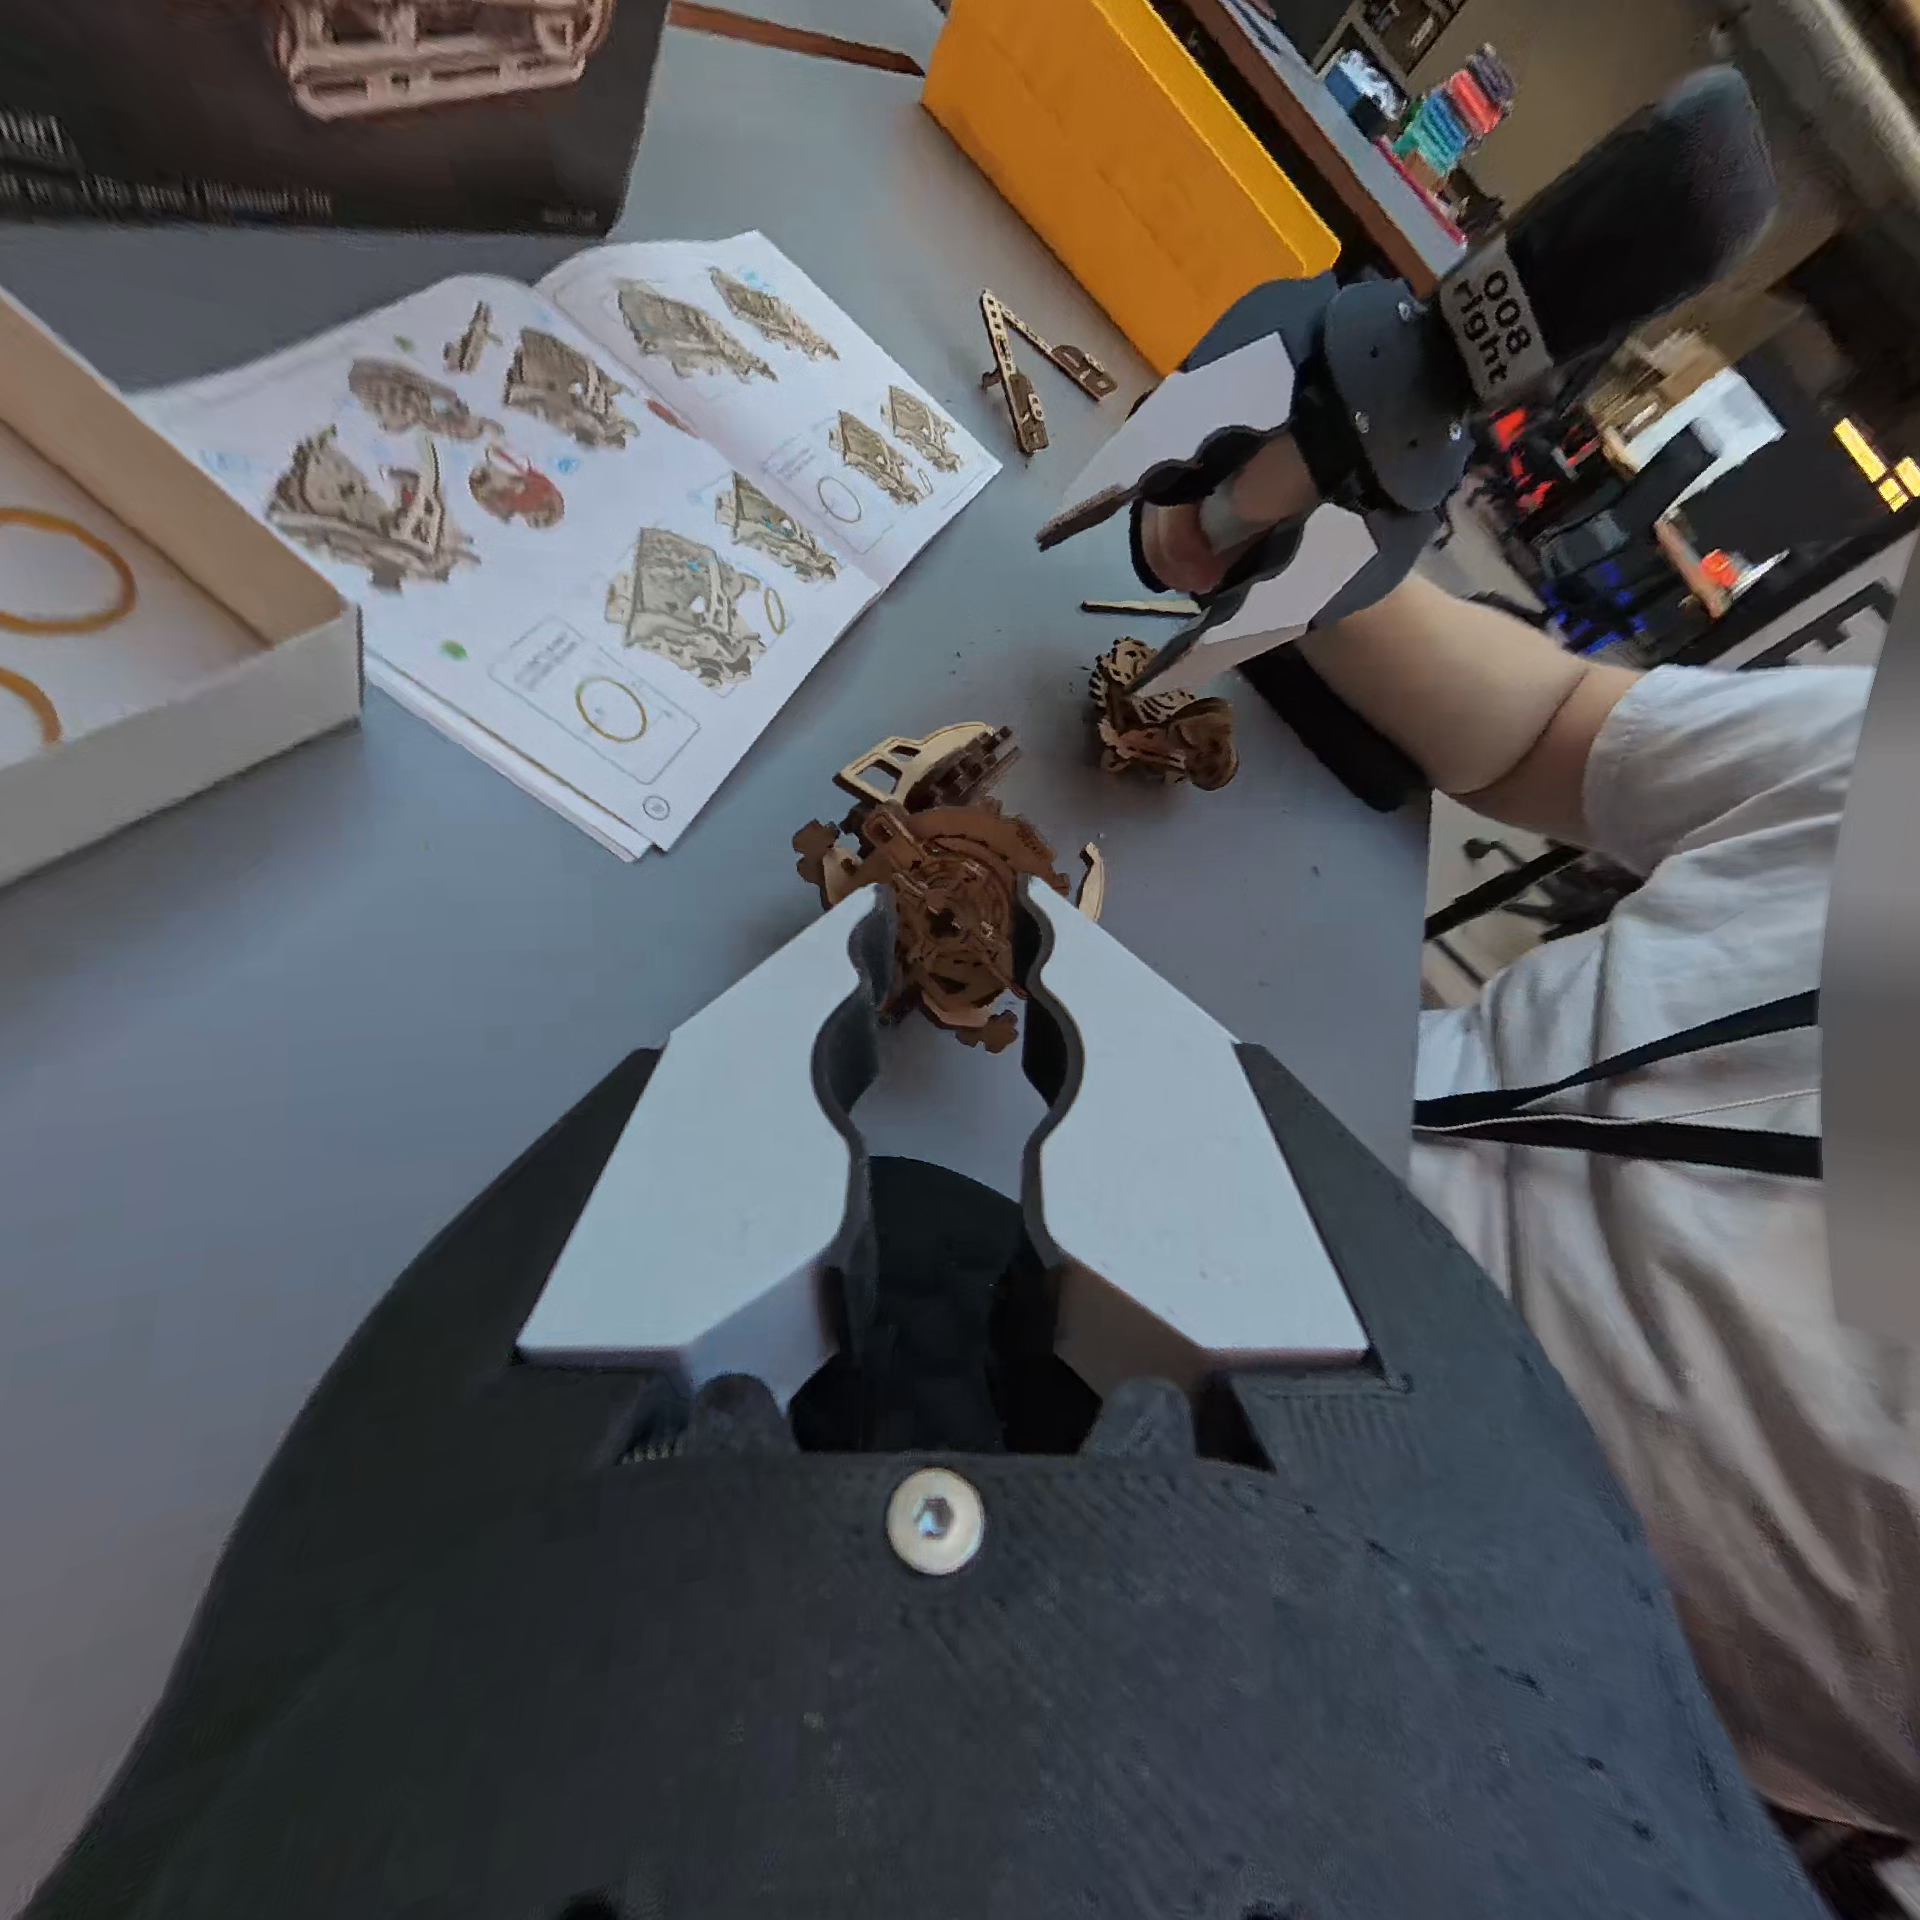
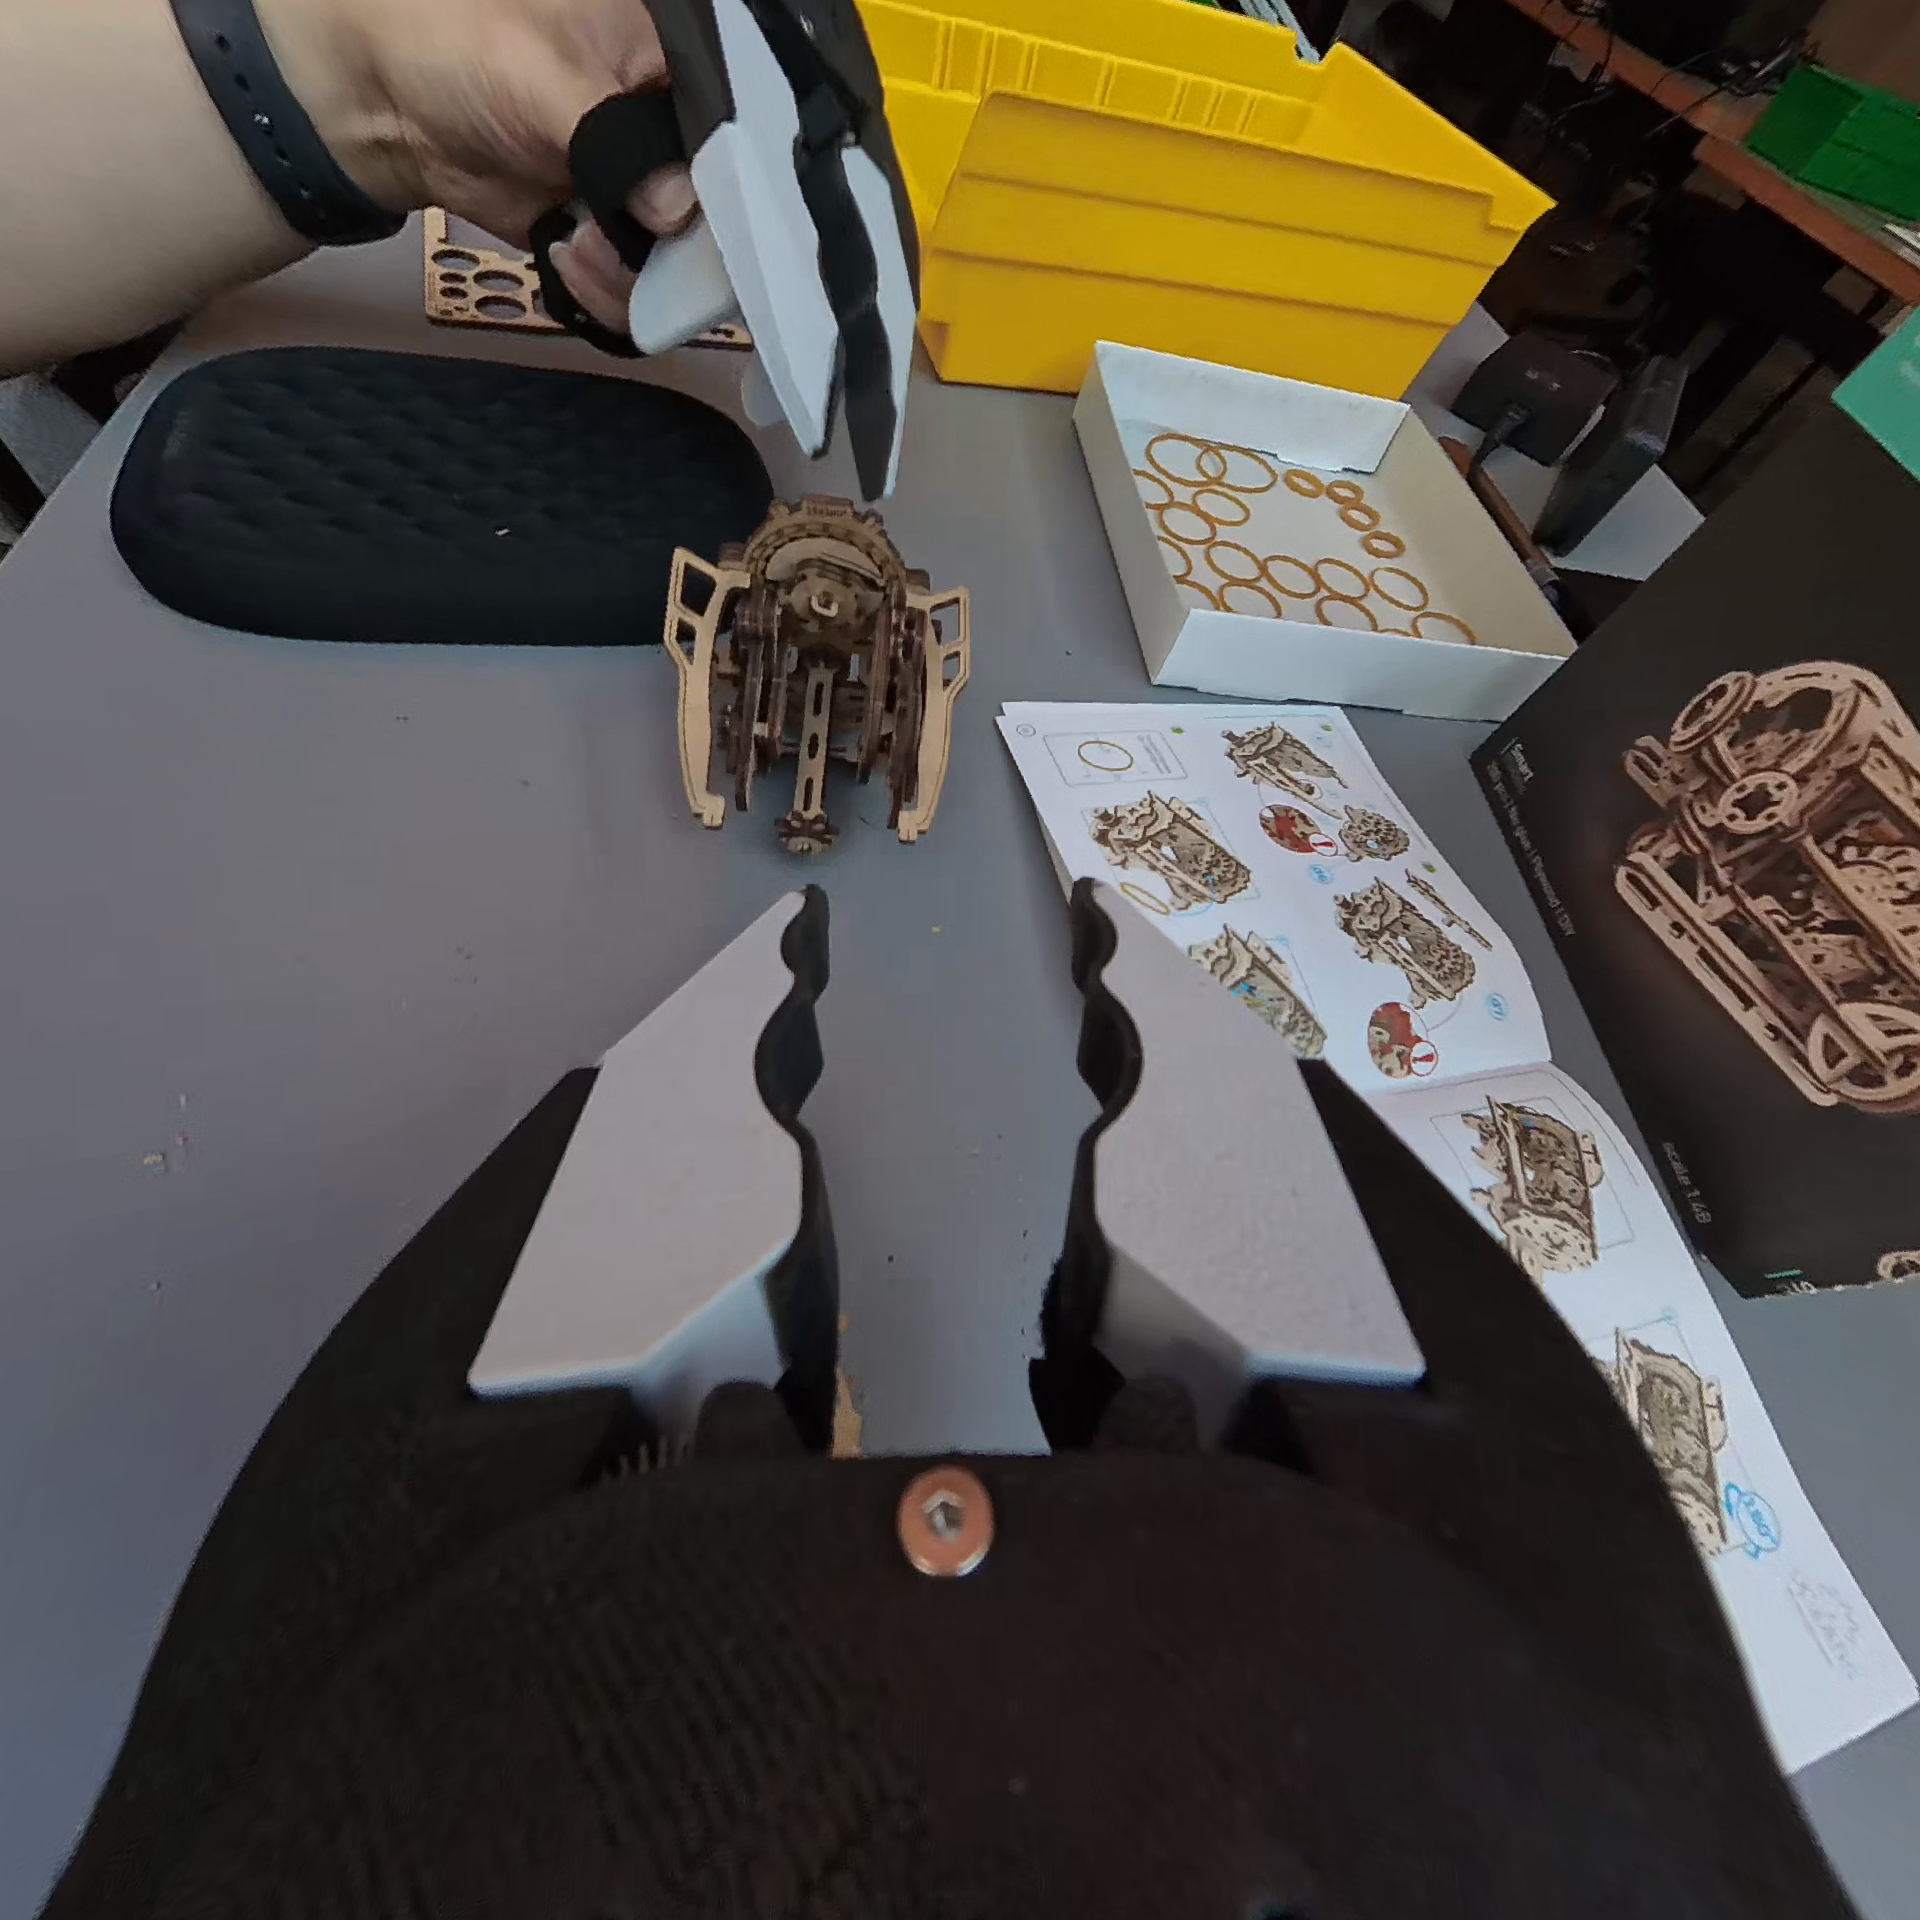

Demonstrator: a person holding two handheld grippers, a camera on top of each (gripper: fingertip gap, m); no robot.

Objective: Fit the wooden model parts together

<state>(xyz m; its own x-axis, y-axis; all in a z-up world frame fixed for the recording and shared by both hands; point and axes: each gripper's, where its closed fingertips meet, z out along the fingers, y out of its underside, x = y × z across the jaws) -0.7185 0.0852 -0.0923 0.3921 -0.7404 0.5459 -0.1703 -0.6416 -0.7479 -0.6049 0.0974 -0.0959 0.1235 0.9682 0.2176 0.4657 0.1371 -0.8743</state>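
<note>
A wooden gear assembly (image 1: 940,894) stands upright on the grey table (image 1: 416,1039); it also shows in the right wrist view (image 2: 821,665). My left gripper (image 1: 951,899) is closed partway on its top, with one fingertip on each side; in the right wrist view the left gripper (image 2: 857,473) comes down from above onto the top arch. My right gripper (image 2: 945,894) is open and empty, a short way in front of the assembly. In the left wrist view the right gripper (image 1: 1091,613) hovers just above a second, smaller wooden sub-assembly (image 1: 1164,727).
An open instruction booklet (image 2: 1299,883), a white tray of rubber bands (image 2: 1132,582), yellow bins (image 2: 1195,208) and the black kit box (image 2: 1766,883) lie to my right. A black wrist pad (image 2: 416,488) and a punched wooden sheet (image 2: 478,281) lie behind. Loose wooden pieces (image 1: 1029,374) lie near the bins. The grippers' ends are close to 12 cm from one another.
</note>
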